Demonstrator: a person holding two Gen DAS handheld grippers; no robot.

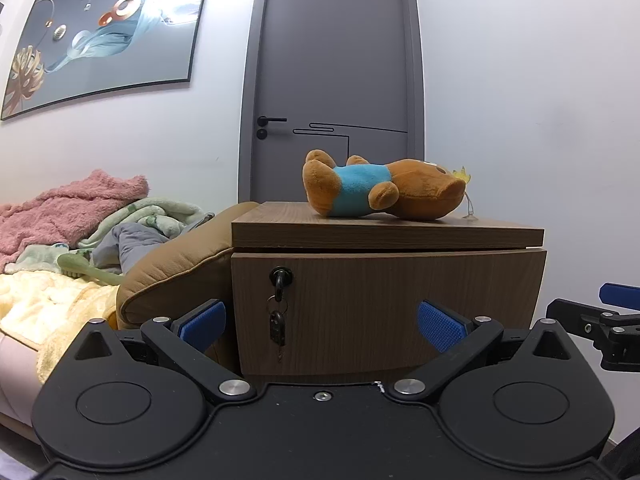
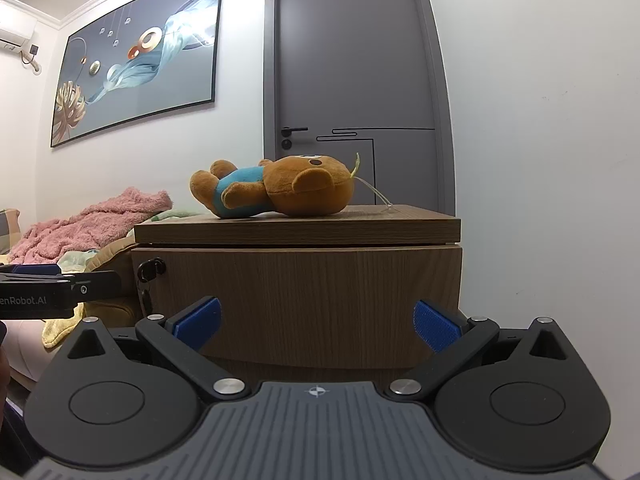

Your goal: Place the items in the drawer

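2 tools, L (image 1: 322, 322) + R (image 2: 316, 322), agape, empty | bear (image 1: 384, 190) above both, atop nightstand (image 1: 388, 232)

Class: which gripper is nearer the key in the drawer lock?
Left. The left gripper faces the key, which hangs just inside its left finger. The right gripper sits further right, before the plain drawer front.

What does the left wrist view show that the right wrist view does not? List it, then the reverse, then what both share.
Only the left wrist view shows the green brush on the bedding and the second key hanging clear below the lock.

Only the right wrist view shows the air conditioner high on the wall.

Both show the plush bear lying on the nightstand, the shut drawer, the grey door, the painting, the pink blanket, and the left gripper and right gripper, both open and empty.
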